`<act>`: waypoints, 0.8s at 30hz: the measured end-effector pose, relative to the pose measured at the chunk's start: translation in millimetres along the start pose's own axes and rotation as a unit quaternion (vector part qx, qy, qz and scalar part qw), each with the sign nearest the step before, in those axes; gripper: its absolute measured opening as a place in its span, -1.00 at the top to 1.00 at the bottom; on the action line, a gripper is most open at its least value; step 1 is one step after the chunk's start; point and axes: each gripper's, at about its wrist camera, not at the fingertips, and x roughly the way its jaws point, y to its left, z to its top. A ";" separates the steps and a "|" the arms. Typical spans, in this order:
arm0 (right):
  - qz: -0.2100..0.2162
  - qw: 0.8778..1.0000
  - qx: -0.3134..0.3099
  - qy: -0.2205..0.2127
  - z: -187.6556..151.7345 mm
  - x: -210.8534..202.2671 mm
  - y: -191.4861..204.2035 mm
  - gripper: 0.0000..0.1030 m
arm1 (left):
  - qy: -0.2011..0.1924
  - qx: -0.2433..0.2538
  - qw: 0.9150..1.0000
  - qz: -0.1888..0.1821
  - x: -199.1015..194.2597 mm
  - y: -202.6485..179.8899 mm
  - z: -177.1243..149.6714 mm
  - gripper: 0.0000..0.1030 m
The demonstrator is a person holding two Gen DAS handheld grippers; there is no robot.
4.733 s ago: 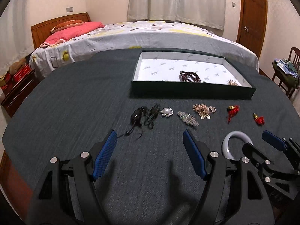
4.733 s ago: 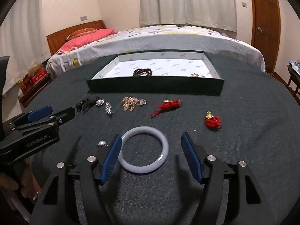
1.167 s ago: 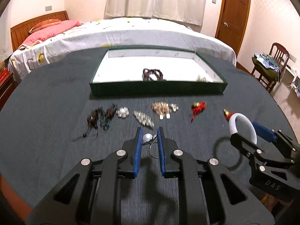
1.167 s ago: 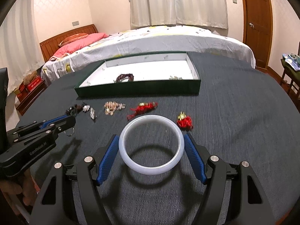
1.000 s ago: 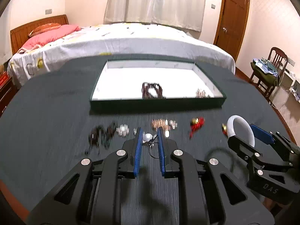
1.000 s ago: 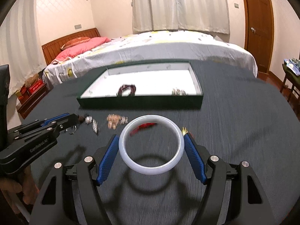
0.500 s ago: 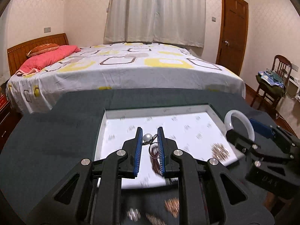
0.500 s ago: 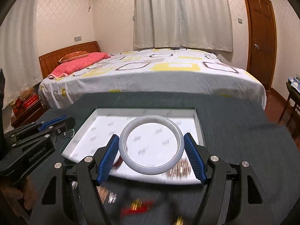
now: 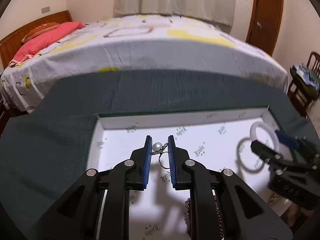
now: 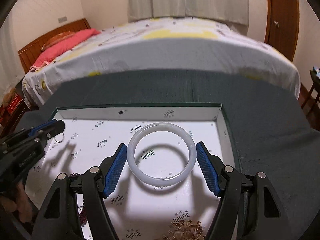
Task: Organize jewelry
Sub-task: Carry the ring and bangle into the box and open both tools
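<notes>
My left gripper (image 9: pixel 159 146) is shut on a pearl ring (image 9: pixel 159 147) and holds it above the white-lined jewelry box (image 9: pixel 112 140), over its left half. My right gripper (image 10: pixel 161 156) is shut on a white bangle (image 10: pixel 161 154), held flat above the box (image 10: pixel 220 128), over its right half. The bangle also shows in the left wrist view (image 9: pixel 260 138), and the left gripper in the right wrist view (image 10: pixel 58 129). A dark bead bracelet (image 10: pixel 83 216) and a gold piece (image 10: pixel 186 231) lie in the box's near part.
The box sits on a dark green table (image 10: pixel 270 124). A bed with a white patterned cover (image 9: pixel 160 46) stands just beyond the table. A wooden chair (image 9: pixel 306 84) is at the far right.
Both grippers have moved forward from the table's loose jewelry to above the box, and tipped down toward its lining. Each still holds its piece.
</notes>
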 end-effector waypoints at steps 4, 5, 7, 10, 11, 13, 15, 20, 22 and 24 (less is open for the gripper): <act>-0.009 0.999 -0.004 0.034 1.8 9.4 0.0 -0.33 | 0.032 0.007 0.999 0.002 12.3 -1.2 1.6 0.68; -0.009 0.999 -0.003 0.038 2.1 11.0 -1.1 -0.33 | 0.039 0.009 0.999 0.005 15.2 -1.9 1.4 0.68; -0.010 0.998 -0.007 0.054 1.6 14.6 0.6 -0.33 | 0.044 0.009 0.999 0.009 17.9 -2.3 1.2 0.66; -0.013 0.998 -0.012 0.066 4.5 19.1 1.4 -0.33 | 0.046 0.012 0.999 0.010 18.9 -3.5 1.3 0.45; -0.014 0.997 -0.014 0.070 3.8 19.8 2.1 -0.33 | 0.045 0.012 0.999 0.010 18.3 -3.3 1.0 0.35; -0.011 0.997 -0.015 0.071 4.7 20.6 3.2 -0.33 | 0.042 0.011 0.999 0.012 16.4 -2.6 1.1 0.17; -0.011 0.997 -0.013 0.073 4.0 20.9 2.7 -0.33 | 0.038 0.008 0.999 0.015 16.3 -2.1 2.3 -0.11; -0.013 0.998 -0.014 0.066 5.0 19.0 2.7 -0.43 | 0.030 0.004 0.999 0.016 14.2 -0.8 4.1 -0.28; -0.012 0.998 -0.014 0.063 5.3 18.1 1.9 -0.43 | 0.025 0.004 1.000 0.017 12.5 -0.8 4.5 -0.31; -0.013 0.998 -0.012 0.054 5.0 15.3 0.1 -0.43 | 0.018 0.004 1.000 0.017 9.5 -0.9 4.4 -0.38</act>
